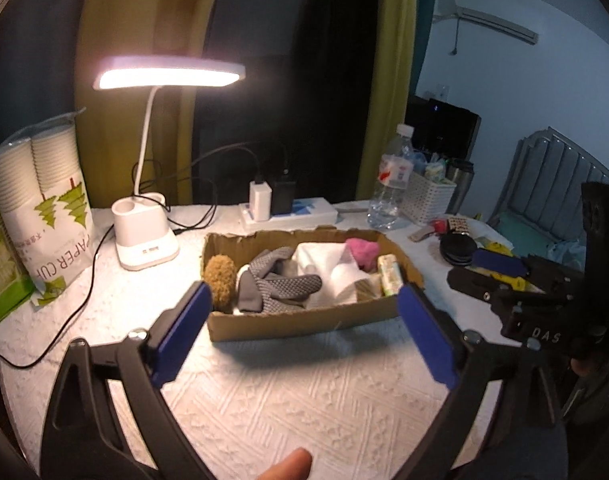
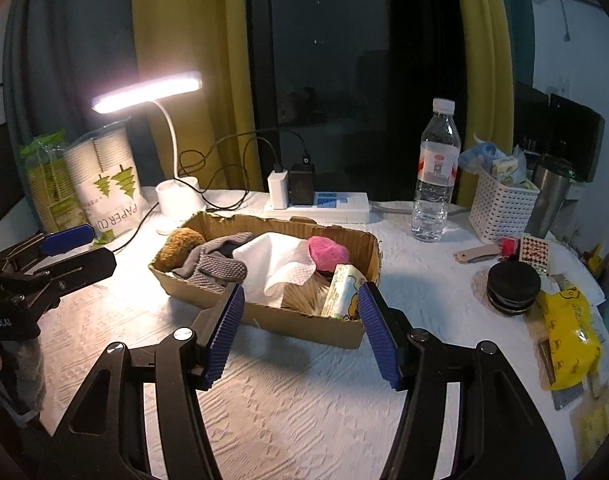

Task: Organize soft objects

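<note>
- Left tool [image 1: 300,314] — blue pads spread wide apart, holding nothing, hovering just in front of the shallow brown cardboard box [image 1: 304,322].
- Right tool [image 2: 300,334] — pads likewise apart and empty, near the box's front wall.
- Soft items lie inside the box: grey knitted gloves [image 1: 278,284], white crumpled tissue cloth [image 2: 278,266], pink fuzzy sponge [image 2: 327,253], brown fibrous scrubber [image 1: 220,276].
- Judgement: gathering appears largely done; no loose soft item is evident on the white textured bench [image 1: 288,392].

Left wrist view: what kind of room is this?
Likely a bedroom or dorm desk by a window: lit desk lamp, wall air conditioner, and what looks like a padded headboard beside the table.
</note>
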Available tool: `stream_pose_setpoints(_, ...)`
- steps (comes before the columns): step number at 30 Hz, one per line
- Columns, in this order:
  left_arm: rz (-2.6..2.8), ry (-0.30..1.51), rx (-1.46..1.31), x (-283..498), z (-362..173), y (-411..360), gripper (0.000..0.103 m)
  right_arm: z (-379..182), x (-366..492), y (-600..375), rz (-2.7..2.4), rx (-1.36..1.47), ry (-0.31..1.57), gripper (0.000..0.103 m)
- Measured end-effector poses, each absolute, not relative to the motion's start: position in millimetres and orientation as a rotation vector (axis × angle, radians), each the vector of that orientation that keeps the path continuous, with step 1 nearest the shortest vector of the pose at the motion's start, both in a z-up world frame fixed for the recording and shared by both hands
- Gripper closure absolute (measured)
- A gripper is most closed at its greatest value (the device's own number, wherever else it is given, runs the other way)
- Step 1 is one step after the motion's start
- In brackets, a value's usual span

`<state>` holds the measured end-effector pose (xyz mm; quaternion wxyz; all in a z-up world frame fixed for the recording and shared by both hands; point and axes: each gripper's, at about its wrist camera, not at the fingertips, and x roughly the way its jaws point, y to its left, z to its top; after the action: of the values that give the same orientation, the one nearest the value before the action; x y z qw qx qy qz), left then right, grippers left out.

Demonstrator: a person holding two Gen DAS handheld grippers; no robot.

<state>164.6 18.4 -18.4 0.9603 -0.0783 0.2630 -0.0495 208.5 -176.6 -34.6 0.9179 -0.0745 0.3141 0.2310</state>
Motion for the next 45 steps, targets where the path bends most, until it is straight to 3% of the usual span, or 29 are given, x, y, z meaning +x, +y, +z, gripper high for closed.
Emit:
stream_pose_setpoints(8, -0.093, 0.501, -0.135, 132, 0, 9, 0.007, -11, 174, -183, 0.472, -0.155, 0.593, 0.039)
stream_pose_setpoints(12, -0.048, 0.480, -0.113, 115, 14, 4, 0.007, 3, 158, -185, 0.471, -0.152, 0.560, 0.026)
stream_pose_setpoints(29, -0.003, 0.364, -0.078, 53, 68, -2, 0.007, 65, 87, -199, 0.446, -0.134, 0.431, 0.025)
stream_pose_setpoints(45, -0.015, 0.360, -0.080, 53, 72, -5, 0.007, 67, 89, -202, 0.439, -0.133, 0.430, 0.025)
